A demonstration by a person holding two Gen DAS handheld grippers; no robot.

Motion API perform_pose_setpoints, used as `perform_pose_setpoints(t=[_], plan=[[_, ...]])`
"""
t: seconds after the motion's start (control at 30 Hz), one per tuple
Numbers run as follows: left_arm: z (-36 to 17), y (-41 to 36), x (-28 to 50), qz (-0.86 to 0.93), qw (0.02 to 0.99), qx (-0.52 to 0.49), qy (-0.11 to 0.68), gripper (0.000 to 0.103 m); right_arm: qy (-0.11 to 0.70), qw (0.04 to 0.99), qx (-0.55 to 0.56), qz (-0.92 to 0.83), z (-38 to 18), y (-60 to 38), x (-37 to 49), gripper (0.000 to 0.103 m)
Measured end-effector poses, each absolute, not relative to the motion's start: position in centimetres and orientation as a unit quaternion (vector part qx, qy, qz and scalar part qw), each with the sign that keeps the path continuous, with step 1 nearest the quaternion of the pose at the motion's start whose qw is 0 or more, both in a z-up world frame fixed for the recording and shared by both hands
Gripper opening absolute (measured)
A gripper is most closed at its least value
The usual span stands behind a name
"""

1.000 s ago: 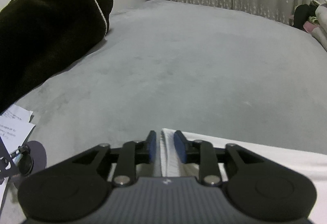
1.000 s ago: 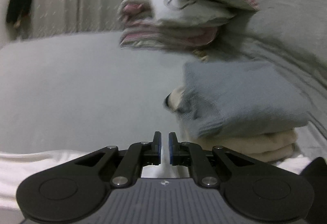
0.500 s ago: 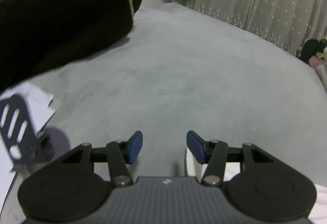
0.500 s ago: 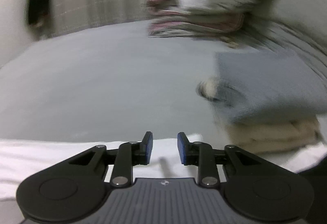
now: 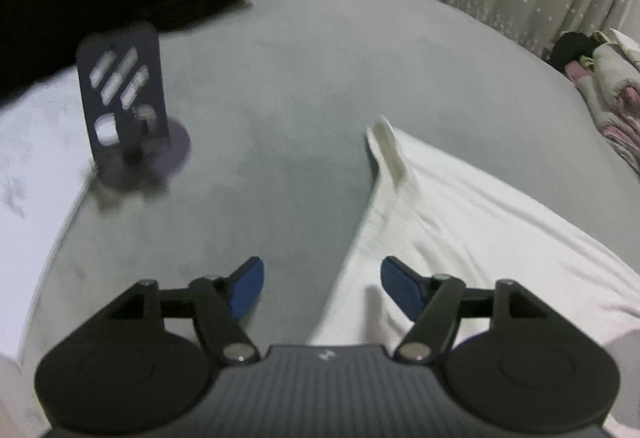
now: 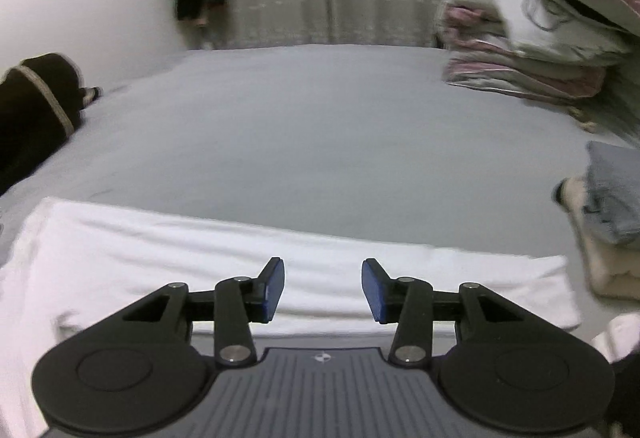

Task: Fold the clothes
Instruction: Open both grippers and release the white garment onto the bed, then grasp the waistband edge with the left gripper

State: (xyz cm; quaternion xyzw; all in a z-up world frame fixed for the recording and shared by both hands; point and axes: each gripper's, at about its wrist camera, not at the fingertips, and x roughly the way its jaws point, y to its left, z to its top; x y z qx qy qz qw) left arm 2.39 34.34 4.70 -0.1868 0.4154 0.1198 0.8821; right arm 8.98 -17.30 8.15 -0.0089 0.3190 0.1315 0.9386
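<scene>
Claws both spread, empty: my left claw (image 5: 322, 288) and right claw (image 6: 323, 288) hover at frame bottom over the white garment (image 6: 200, 250) lying flat on the grey bed (image 6: 300, 126); folded clothes (image 6: 612, 222) stacked right.

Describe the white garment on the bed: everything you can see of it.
The white garment is plain, soft, knit-looking cloth lying flat on the grey bed sheet, seemingly folded into a long band with a straight far edge. In the left wrist view one corner curls up into a narrow folded tip, and light wrinkles run across it. Both the left gripper and the right gripper are open above it, gripping nothing.
</scene>
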Motion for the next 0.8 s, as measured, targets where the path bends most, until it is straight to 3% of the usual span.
perform_pose_setpoints(t=[0.07, 0.13, 0.2, 0.23, 0.27, 0.3, 0.43, 0.8], plan=[[4.2, 33.1, 2.3, 0.102, 0.888, -0.165, 0.418, 0.090, 0.316, 0.937, -0.017, 0.148, 8.4, -15.8, 6.9, 0.043], [3.5, 31.9, 2.3, 0.096, 0.891, -0.136, 0.422, 0.087, 0.312, 0.936, -0.031, 0.159, 8.6, -14.8, 5.0, 0.044], [2.9, 31.4, 2.8, 0.113, 0.890, -0.105, 0.430, 0.056, 0.310, 0.937, -0.033, 0.160, 8.5, -14.6, 3.5, 0.044], [2.7, 31.3, 3.0, 0.119, 0.890, -0.095, 0.430, 0.049, 0.309, 0.937, -0.034, 0.160, 8.4, -14.5, 2.7, 0.044], [2.8, 31.5, 3.0, 0.119, 0.890, -0.101, 0.428, 0.032, 0.308, 0.937, -0.036, 0.161, 8.4, -14.4, 1.9, 0.044], [3.1, 32.0, 2.9, 0.116, 0.889, -0.117, 0.427, 0.027, 0.307, 0.937, -0.037, 0.161, 8.3, -14.3, 1.1, 0.044], [3.8, 33.5, 2.3, 0.119, 0.886, -0.156, 0.421, 0.023, 0.305, 0.938, -0.040, 0.162, 8.1, -14.1, -1.7, 0.044], [4.4, 35.1, 0.9, 0.120, 0.884, -0.168, 0.420, 0.023, 0.354, 0.911, 0.024, 0.208, 6.2, -14.3, 0.6, 0.044]])
